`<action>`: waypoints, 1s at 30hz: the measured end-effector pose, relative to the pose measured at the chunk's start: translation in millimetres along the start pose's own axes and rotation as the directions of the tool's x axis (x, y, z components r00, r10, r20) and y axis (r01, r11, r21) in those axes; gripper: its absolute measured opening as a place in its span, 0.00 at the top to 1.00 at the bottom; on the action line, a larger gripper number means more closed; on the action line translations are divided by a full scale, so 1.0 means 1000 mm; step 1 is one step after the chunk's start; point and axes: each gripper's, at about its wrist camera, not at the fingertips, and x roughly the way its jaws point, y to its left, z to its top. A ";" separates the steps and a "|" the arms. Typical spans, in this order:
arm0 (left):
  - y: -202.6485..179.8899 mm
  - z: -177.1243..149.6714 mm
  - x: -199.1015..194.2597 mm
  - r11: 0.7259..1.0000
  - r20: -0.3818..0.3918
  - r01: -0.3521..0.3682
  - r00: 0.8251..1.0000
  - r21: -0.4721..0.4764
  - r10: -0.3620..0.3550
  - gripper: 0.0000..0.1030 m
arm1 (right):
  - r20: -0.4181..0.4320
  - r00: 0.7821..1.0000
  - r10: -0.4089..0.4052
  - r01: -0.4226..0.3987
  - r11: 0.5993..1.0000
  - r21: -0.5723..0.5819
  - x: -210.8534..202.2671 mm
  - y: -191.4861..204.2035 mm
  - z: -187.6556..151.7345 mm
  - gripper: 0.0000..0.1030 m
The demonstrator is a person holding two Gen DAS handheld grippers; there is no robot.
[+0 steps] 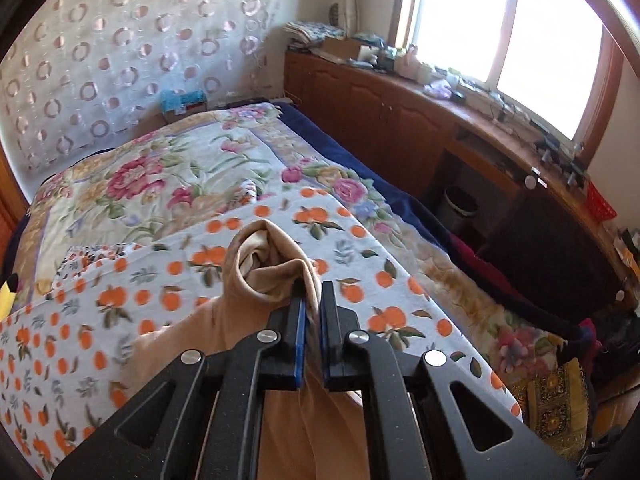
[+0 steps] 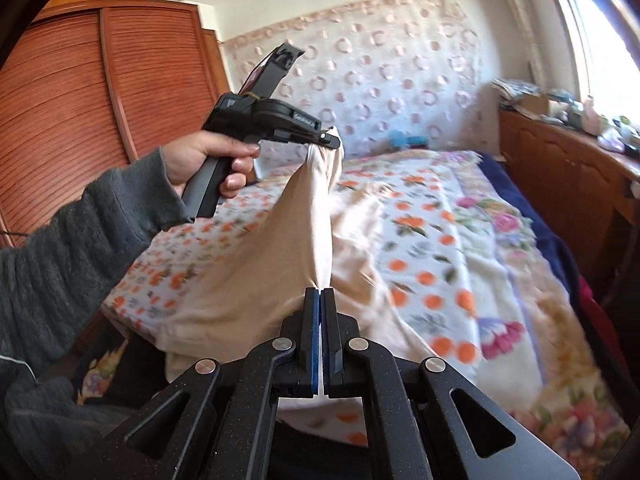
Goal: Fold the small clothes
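Fingers of the right gripper point(image 2: 320, 300) are pinching a fold of the beige garment point(image 2: 248, 264) just above the bed point(image 2: 460, 240); farther off, the left gripper point(image 2: 334, 142), held in a hand point(image 2: 204, 160), is clamping another bunched edge, lifting the cloth off the orange-print sheet point(image 1: 360, 240)

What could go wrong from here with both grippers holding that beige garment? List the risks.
1. The left gripper pinches only a bunched edge of the beige garment; it could slip out under tension.
2. The right gripper clamps a thin edge too; pulling apart may tug it free.
3. The garment's lower part drapes on the orange-print sheet and could drag it into wrinkles, leaving an uneven surface for folding.
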 end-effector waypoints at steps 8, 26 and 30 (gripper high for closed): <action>-0.022 -0.010 0.008 0.999 -0.011 0.027 1.000 0.045 -0.027 0.48 | -0.101 0.995 -0.025 0.025 1.000 -0.004 0.014 -0.001 -0.007 1.00; 0.064 -0.130 -0.073 0.997 0.010 -0.072 0.997 -0.029 0.072 0.29 | -0.137 0.972 -0.189 0.193 0.981 0.017 0.014 -0.022 0.017 0.99; 0.069 -0.165 -0.075 0.994 -0.007 -0.092 0.996 -0.056 0.091 0.29 | -0.150 0.977 -0.154 0.159 0.987 0.021 0.034 -0.011 0.017 0.76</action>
